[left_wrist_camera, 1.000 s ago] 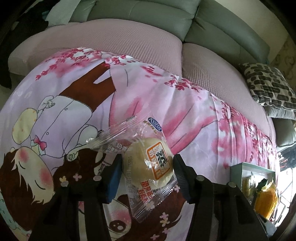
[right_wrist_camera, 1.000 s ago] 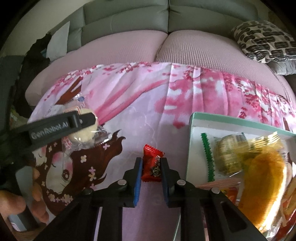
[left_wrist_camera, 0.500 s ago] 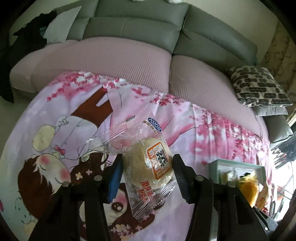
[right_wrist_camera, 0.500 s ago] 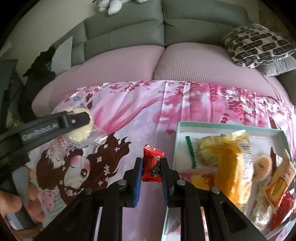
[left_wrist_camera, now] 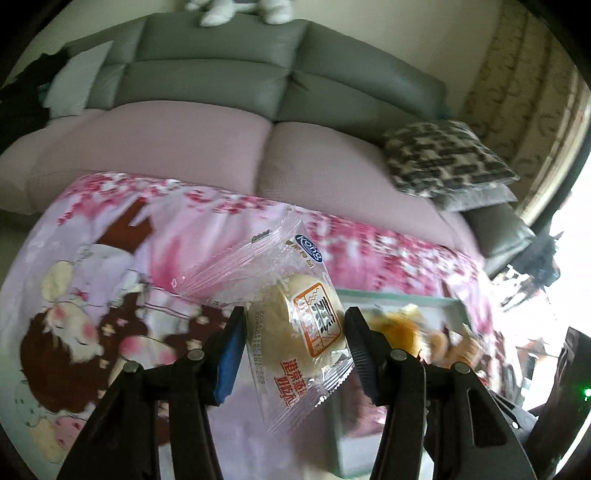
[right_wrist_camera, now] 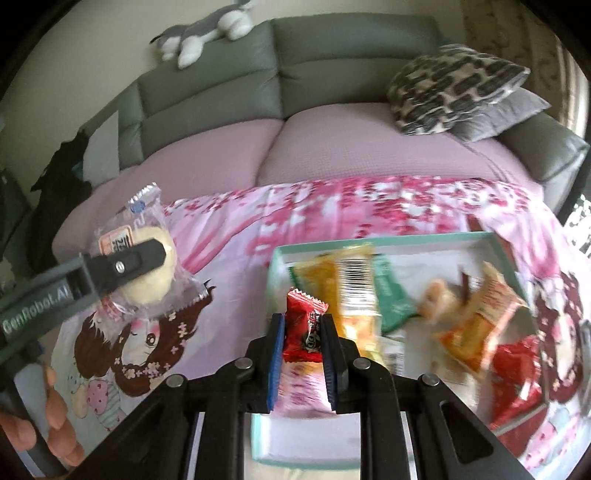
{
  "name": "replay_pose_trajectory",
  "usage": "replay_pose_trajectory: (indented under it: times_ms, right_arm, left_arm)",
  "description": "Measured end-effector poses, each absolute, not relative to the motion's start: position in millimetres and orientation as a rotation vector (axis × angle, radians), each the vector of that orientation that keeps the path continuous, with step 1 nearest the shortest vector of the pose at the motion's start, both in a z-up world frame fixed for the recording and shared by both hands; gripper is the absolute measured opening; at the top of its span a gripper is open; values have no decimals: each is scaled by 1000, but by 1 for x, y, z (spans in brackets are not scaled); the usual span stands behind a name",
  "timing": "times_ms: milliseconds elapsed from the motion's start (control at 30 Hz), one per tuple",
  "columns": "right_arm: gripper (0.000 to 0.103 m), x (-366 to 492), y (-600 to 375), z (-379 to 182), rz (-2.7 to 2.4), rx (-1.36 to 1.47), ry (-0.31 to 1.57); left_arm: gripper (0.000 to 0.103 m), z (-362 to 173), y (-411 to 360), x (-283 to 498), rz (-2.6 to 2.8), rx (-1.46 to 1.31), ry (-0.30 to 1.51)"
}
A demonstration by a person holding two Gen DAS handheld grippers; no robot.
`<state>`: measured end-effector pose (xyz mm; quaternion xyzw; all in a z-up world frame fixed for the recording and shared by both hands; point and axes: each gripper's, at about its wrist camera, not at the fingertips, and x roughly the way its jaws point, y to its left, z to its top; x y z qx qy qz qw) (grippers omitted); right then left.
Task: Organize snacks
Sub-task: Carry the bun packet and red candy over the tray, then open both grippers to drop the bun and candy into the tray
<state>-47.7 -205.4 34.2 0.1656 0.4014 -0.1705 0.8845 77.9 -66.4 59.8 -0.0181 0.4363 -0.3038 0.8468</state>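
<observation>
In the left wrist view, the left gripper (left_wrist_camera: 295, 332) is seen at the bottom middle. Its jaws are partly closed, and a round pale bun in a clear wrapper (left_wrist_camera: 295, 328) is squeezed between them. The wrapper's loose end is stuck out toward 11 o'clock. Under the bun, a pink cartoon blanket (left_wrist_camera: 110, 295) is spread out. At 3 o'clock from the bun, a corner of a green-edged box (left_wrist_camera: 406, 297) can be seen, with yellow snacks inside it that are too blurry to be named. At 12 o'clock, a grey sofa (left_wrist_camera: 221, 74) with pink seat cushions is seen, and a spotted pillow (left_wrist_camera: 443, 162) is lying at 2 o'clock.

In the right wrist view, the right gripper (right_wrist_camera: 303, 350) is nearly closed, and a small red candy packet (right_wrist_camera: 303, 325) is pinched between its jaws. The packet is held over the near left part of the green-edged box (right_wrist_camera: 369, 242), which sits on the blanket. In the box, a yellow packet (right_wrist_camera: 343, 280), a green packet (right_wrist_camera: 391, 295) and an orange packet (right_wrist_camera: 480, 325) are lying close together. At 9 o'clock, the left gripper (right_wrist_camera: 147, 254) is seen with the bun (right_wrist_camera: 147, 266) gripped, above the blanket. At 8 o'clock, the person's hand (right_wrist_camera: 51, 421) is wrapped around its handle. A stuffed toy animal (right_wrist_camera: 207, 33) is lying on the sofa back at 11 o'clock.
</observation>
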Motion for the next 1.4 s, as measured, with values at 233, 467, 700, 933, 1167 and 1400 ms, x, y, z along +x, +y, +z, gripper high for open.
replay_pose_trajectory:
  times_ms: [233,467,700,933,1167,1400]
  right_arm:
    - [21,-88,-237,30,-450,393,843]
    - [21,-110,-260,7,-506,445,915]
    - [22,-125,-267,-5,-517,474,939]
    - [23,-129,-269,-7,-521,484,956]
    - [59,-136,-264,-4,-528,476,958]
    - [78,-139,-248,-3,-497,444,955]
  left_arm:
    - [55,54,-93,45,-737,11,949]
    - [56,33,-121,12,-810,69,1003]
    - [56,16,-134,-6,-844,90,1067]
    - [65,13,-119,-9,-815,48,1065]
    - [86,17,-92,-7,-642,105,996]
    - [102,12,-58,-6,-451,205,917]
